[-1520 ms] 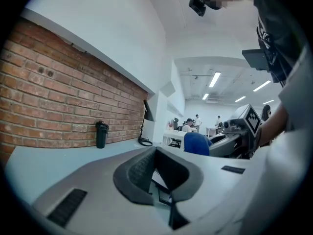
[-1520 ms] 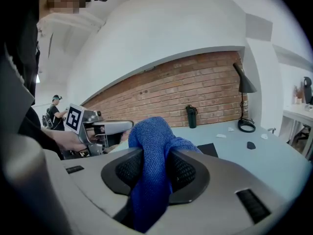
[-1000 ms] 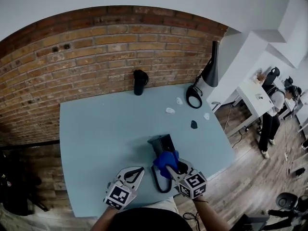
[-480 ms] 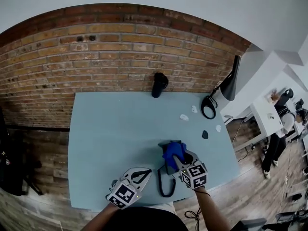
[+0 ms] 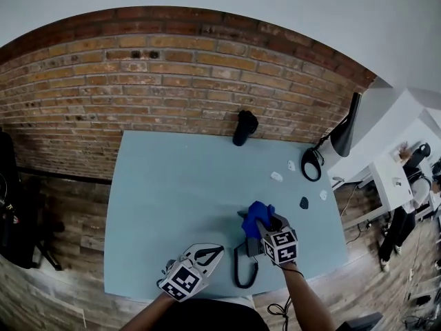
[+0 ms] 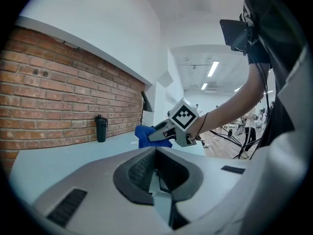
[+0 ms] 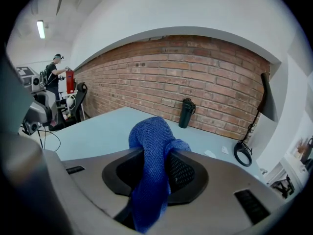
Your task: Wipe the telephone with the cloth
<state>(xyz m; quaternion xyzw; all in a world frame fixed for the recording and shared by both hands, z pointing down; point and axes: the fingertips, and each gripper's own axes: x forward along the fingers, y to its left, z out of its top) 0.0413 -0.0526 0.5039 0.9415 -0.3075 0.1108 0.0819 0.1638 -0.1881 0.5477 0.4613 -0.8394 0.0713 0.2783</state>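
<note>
My right gripper (image 5: 264,224) is shut on a blue cloth (image 5: 257,214), which it holds over the far end of the dark telephone (image 5: 247,244) near the table's front edge. The telephone's black cord loop (image 5: 238,273) lies toward me. The cloth and the gripper hide most of the telephone. In the right gripper view the cloth (image 7: 151,151) hangs between the jaws of the right gripper (image 7: 156,151). My left gripper (image 5: 218,249) hovers left of the telephone with nothing in it, and its jaws stand closed. The left gripper view looks over the left gripper (image 6: 156,155) at the cloth (image 6: 145,134).
A black bottle (image 5: 242,127) stands at the brick wall. A black lamp (image 5: 343,142) with a ring base (image 5: 311,164) is at the table's right end, with white scraps (image 5: 276,176) and a small dark object (image 5: 304,202) near it. A person (image 5: 403,216) stands by a white desk (image 5: 389,181).
My right gripper has carried the cloth a little farther over the telephone, away from me. The head view has swung, so the table sits further right. The left gripper stays put.
</note>
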